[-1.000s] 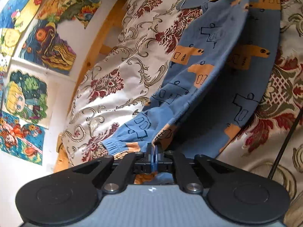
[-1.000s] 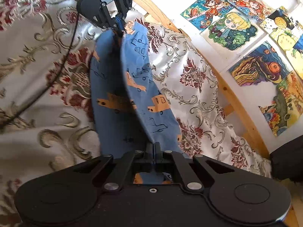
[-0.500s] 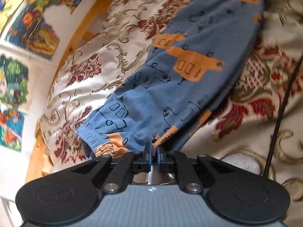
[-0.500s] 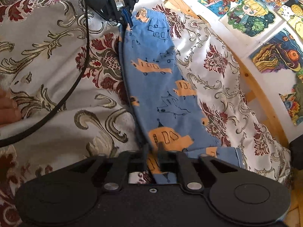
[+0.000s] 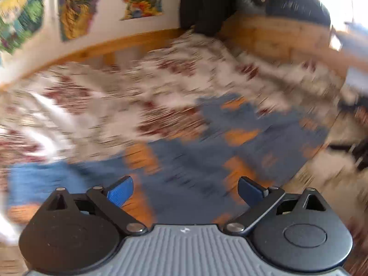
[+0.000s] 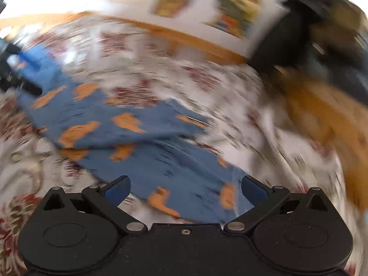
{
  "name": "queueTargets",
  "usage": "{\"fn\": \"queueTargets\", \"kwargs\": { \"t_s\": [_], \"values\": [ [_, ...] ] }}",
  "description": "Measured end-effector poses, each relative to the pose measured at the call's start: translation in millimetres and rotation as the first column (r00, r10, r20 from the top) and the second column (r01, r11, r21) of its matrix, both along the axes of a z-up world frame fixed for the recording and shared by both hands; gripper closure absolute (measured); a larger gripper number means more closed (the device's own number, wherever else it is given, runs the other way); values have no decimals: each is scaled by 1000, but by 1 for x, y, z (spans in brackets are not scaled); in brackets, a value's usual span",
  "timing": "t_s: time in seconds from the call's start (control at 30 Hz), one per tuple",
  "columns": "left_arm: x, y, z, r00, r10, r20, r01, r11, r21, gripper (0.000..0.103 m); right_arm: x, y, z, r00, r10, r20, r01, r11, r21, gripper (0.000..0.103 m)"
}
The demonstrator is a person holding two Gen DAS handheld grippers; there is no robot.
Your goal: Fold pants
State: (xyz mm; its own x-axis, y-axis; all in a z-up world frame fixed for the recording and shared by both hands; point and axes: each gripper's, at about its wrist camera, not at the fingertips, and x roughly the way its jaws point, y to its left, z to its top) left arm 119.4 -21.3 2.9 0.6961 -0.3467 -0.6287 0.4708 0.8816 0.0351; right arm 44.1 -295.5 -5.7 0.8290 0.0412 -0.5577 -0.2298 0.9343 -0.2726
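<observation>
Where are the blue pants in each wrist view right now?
Left wrist: the pants spread across the lower middle, blurred, just beyond the open left tongs.
Right wrist: the pants run from upper left to bottom centre, ahead of the open right tongs.
Shared landmark: the wooden bed rail.

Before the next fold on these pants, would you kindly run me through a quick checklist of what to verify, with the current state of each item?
1. Left gripper released: ok, jaws wide apart, nothing between them.
2. Right gripper released: ok, jaws wide apart, empty.
3. Pants resting on the bedspread: ok, the blue fabric lies on it in both views.
4. Legs laid one over the other: ok, one layer overlaps the other in the right wrist view, though not squarely.
5. Edges and cuffs aligned, no wrinkles: cannot tell, both views are motion-blurred.
6. Next grasp point at cuff or waistband located: cannot tell, blur hides the hems.
</observation>
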Motion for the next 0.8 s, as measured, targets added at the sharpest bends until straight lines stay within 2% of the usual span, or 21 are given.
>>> {"fn": "queueTargets", "kwargs": {
  "t_s": [0.1, 0.17, 0.3, 0.43, 0.47, 0.53, 0.57, 0.63, 0.7, 0.77, 0.8],
  "values": [
    [22, -38, -10, 995, -36, -94, 22, 989, -148, 3, 4, -21, -4, 996, -85, 41, 82, 995, 55, 1],
    [37, -58, -18, 986, -50, -156, 15, 977, -215, 5, 9, -29, -4, 989, -128, 74, 122, 989, 77, 1],
    [64, -70, -38, 961, -8, -275, -68, 961, -266, 17, 20, -40, -8, 987, -139, 86, 122, 977, 177, 1],
    [79, -55, -55, 916, 42, -399, -195, 915, -352, 34, 29, -36, -14, 992, -92, 84, 72, 974, 216, 1],
    [83, -52, -58, 907, 44, -419, -212, 906, -366, 38, 31, -35, -15, 993, -78, 87, 56, 972, 226, 1],
    [89, -50, -64, 887, 36, -460, -234, 894, -381, 61, 34, -34, -17, 995, -53, 86, 30, 967, 254, 1],
    [91, -50, -66, 880, 34, -473, -237, 895, -377, 66, 36, -35, -18, 996, -46, 78, 24, 964, 266, 1],
    [94, -51, -70, 867, 28, -498, -245, 893, -377, 84, 38, -36, -22, 998, -45, 51, 28, 958, 286, 1],
    [92, -50, -71, 864, 21, -503, -246, 890, -385, 91, 40, -39, -23, 998, -57, 25, 47, 950, 307, 1],
    [90, -53, -70, 875, 32, -483, -233, 902, -363, 95, 43, -44, -23, 998, -58, -13, 59, 936, 347, 2],
    [89, -54, -70, 878, 31, -478, -223, 909, -353, 96, 48, -46, -22, 998, -56, -36, 65, 934, 352, 6]
  ]
}}
